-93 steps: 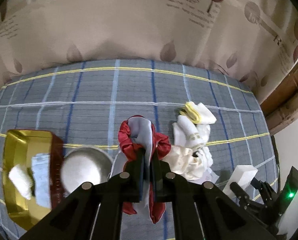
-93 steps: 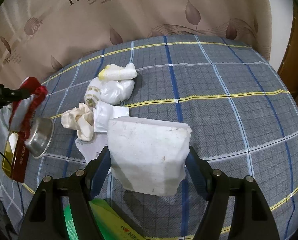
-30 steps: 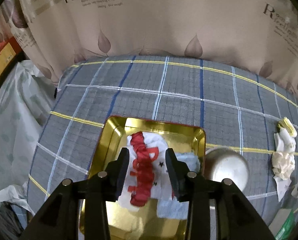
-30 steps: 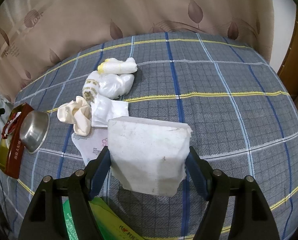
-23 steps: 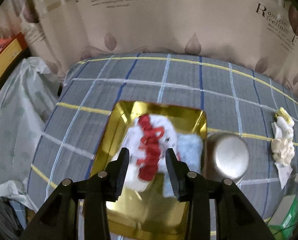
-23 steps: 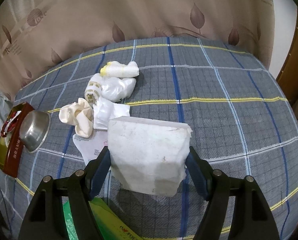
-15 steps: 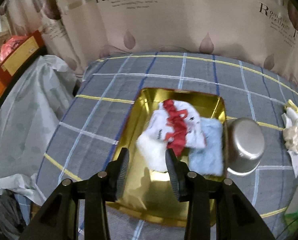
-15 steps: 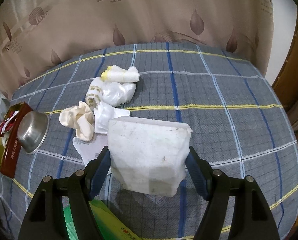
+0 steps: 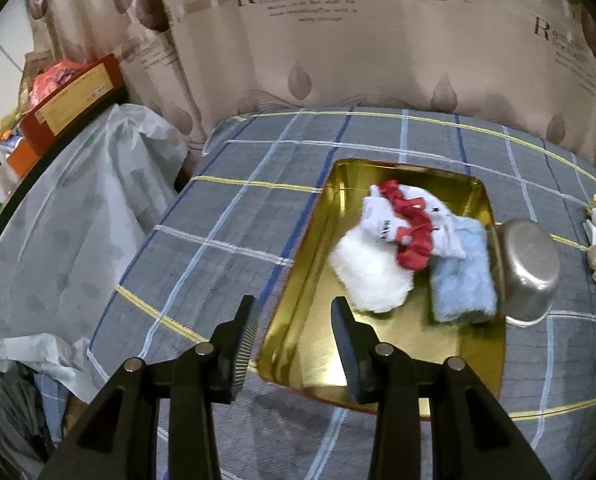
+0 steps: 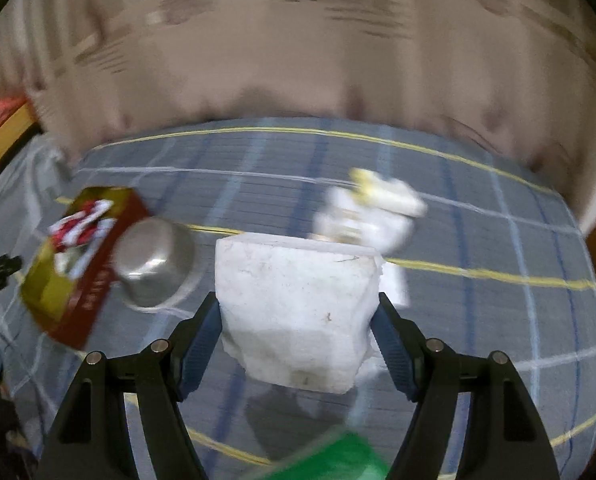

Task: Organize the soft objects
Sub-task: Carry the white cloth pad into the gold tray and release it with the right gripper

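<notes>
My right gripper [image 10: 298,316] clamps the white foam block [image 10: 298,304] by both sides. The gold tray [image 10: 54,296] lies ahead to its left, past the steel bowl [image 10: 154,264]. My left gripper [image 9: 294,320], half open and empty, hangs over the tray's near corner.

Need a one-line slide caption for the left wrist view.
Empty left claw above gold rectangular metal tray holding red scrunchie, white fluffy cloth and blue towel.
</notes>
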Demonstrator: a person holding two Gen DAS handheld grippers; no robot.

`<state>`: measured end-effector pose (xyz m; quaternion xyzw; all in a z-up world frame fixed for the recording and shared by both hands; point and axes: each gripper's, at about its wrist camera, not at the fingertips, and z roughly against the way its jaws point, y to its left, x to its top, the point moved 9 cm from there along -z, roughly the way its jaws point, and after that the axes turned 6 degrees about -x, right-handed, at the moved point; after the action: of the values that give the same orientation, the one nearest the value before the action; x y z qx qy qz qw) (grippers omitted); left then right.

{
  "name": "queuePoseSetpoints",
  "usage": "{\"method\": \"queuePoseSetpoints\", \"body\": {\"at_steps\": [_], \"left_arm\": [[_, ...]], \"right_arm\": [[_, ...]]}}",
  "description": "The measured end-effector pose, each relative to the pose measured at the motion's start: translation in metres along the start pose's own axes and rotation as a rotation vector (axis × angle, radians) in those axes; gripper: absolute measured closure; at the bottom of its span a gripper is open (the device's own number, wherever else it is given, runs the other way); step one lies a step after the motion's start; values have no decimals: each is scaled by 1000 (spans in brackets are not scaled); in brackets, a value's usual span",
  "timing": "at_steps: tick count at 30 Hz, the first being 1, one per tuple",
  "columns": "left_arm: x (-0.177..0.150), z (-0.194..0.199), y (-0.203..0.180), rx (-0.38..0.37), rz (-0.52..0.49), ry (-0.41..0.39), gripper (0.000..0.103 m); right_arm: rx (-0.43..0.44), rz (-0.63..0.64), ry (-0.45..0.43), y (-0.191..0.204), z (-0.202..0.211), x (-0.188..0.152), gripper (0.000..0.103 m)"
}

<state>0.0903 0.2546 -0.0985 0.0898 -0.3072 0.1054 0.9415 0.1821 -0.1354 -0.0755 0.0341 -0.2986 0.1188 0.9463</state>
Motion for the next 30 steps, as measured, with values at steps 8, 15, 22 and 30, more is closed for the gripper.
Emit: {"method": "queuePoseSetpoints", "body": {"at_steps": [8, 15, 22, 30], "left_arm": [[-2, 6, 30, -38, 119, -22, 64], [-2, 9, 58, -24, 195, -26, 64], [0, 14, 87, 20, 248, -42, 64], [-6, 12, 106, 1, 330, -26, 64]], "right_arm": [[126, 197, -6, 123, -4, 11, 32], [201, 336, 5, 209, -13, 0, 32], [237, 416, 55, 260, -34, -13, 32], [234, 439, 80, 289, -52, -14, 31]]}}
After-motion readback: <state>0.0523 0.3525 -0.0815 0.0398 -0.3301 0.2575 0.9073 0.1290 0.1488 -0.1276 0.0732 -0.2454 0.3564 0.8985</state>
